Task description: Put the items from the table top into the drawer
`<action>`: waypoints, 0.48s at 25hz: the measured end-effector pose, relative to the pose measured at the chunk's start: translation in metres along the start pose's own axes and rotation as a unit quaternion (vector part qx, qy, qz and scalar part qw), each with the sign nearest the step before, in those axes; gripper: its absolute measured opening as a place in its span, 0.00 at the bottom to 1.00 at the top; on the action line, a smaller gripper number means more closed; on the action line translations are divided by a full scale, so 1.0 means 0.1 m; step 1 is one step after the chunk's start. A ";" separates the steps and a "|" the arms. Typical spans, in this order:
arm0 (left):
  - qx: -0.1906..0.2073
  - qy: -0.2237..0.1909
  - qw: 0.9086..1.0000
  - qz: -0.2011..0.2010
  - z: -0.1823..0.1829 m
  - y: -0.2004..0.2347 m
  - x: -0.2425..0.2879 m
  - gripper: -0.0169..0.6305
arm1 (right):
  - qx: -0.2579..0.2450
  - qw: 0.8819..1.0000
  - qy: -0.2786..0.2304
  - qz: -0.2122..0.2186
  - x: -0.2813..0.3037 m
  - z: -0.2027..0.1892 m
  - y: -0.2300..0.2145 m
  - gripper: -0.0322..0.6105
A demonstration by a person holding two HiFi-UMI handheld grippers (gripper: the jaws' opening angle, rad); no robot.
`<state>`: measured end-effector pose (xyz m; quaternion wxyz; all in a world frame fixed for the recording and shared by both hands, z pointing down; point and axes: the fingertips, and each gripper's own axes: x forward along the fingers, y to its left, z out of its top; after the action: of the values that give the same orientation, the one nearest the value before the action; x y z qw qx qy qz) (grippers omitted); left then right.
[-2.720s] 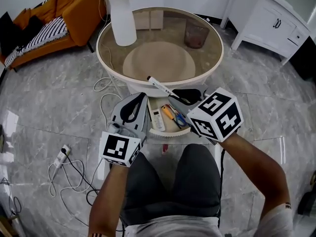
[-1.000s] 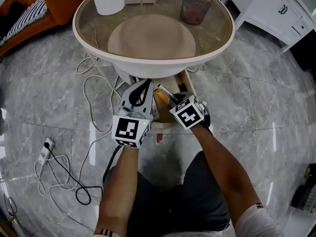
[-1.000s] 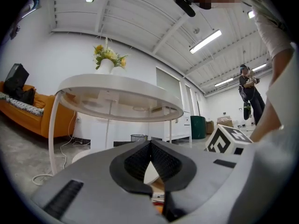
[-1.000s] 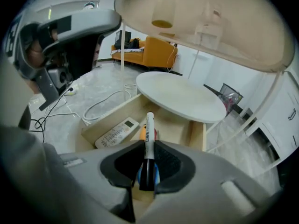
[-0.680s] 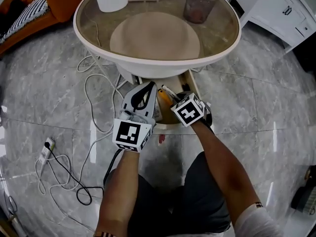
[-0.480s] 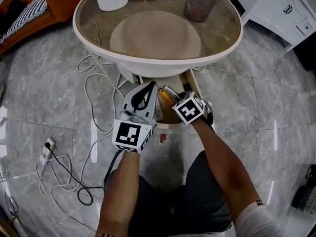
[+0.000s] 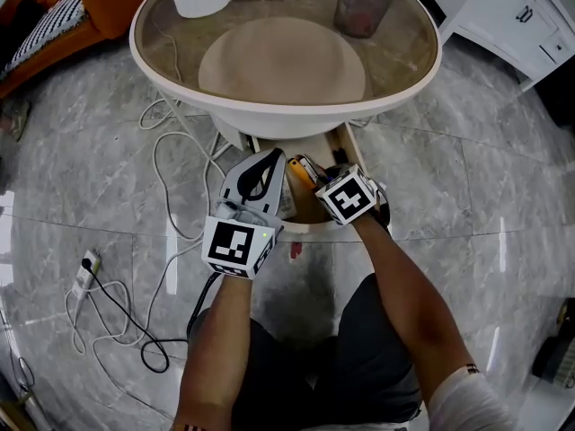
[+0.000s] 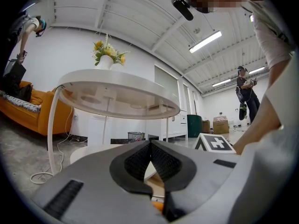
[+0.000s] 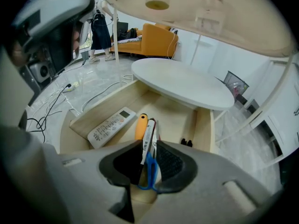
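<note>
The right hand-held gripper (image 9: 148,148), tilted down into the drawer (image 9: 204,129), has just been opening its jaws, the pen (image 9: 148,133) between the parted pads pointing to 12 o'clock, while the left hand-held gripper (image 8: 150,157), closed and empty, hangs at its 9 o'clock.

A staged living room inside a large industrial hall. Domestic furnishings: an orange sofa (image 8: 28,115), a round glass-topped table (image 7: 395,65) bearing a white vase (image 8: 105,62) of yellow flowers (image 8: 108,52), and a white cabinet (image 7: 503,16) on polished marble-look floor tiles (image 7: 81,178). Hall features: a ribbed white ceiling (image 8: 140,13) with tube lights (image 8: 205,41), stacked cardboard boxes (image 8: 219,124), a power strip (image 7: 84,272) with loose cables (image 7: 117,321), and a standing person (image 8: 246,94) handling equipment.
</note>
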<state>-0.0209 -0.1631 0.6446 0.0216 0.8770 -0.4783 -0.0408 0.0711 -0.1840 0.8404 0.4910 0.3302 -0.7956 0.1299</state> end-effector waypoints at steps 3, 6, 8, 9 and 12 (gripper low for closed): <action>0.000 0.004 1.000 0.000 -0.02 0.00 0.00 0.03 | 0.004 1.000 -0.028 -0.001 -0.11 0.04 -0.02 0.19; 0.002 0.008 1.000 -0.005 -0.04 -0.02 0.02 0.03 | 0.002 0.997 -0.077 -0.008 -0.28 0.16 -0.06 0.19; 0.005 0.011 1.000 -0.011 -0.05 -0.06 0.04 0.03 | 0.003 0.992 -0.122 -0.017 -0.43 0.29 -0.10 0.17; 0.006 0.012 1.000 -0.015 -0.06 -0.08 0.06 0.03 | 0.006 0.989 -0.148 -0.021 -0.52 0.37 -0.13 0.16; 0.009 0.020 0.999 -0.024 -0.10 -0.14 0.10 0.03 | 0.014 0.973 -0.227 -0.028 -0.82 0.59 -0.18 0.12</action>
<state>-0.0028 -0.1634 0.6530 0.0225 0.8889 -0.4571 -0.0200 0.0662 -0.1964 0.7381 0.2958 0.3799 -0.8751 0.0492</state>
